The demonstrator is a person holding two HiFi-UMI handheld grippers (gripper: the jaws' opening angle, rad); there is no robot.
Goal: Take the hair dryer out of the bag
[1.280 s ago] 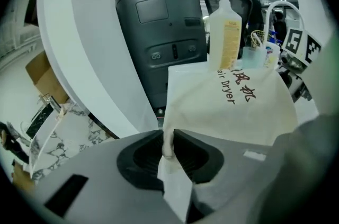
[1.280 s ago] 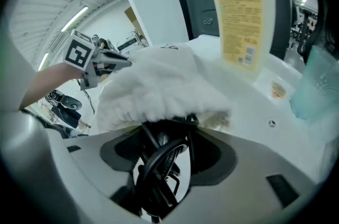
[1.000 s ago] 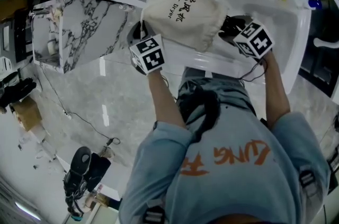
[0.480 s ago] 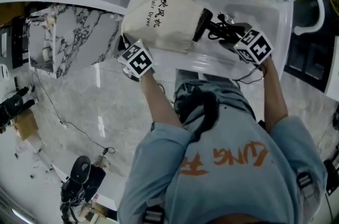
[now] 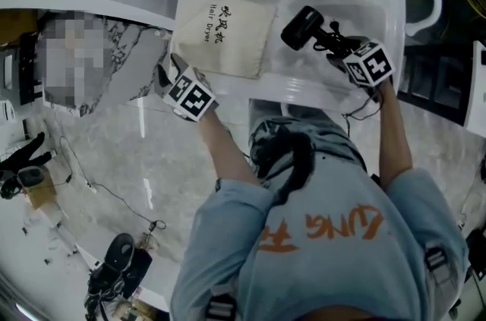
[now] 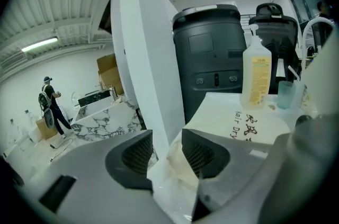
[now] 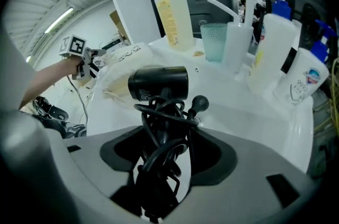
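Head view: right tool (image 5: 338, 54) clamps the hair dryer (image 5: 302, 26) by its cord-wrapped handle, clear of the flat bag (image 5: 224, 35) on the table (image 5: 304, 93); left tool (image 5: 173, 77) has just opened, pinching nothing, its anchoring likely finished.

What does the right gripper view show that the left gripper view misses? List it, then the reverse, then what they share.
Only the right gripper view: the hair dryer with its bundled cord, clamped in the right gripper, and the blue-capped spray bottles. Only the left gripper view: a distant person and the marble-topped counter. Both: the cloth bag, the bottle of yellow liquid, the translucent cup and the dark bin.
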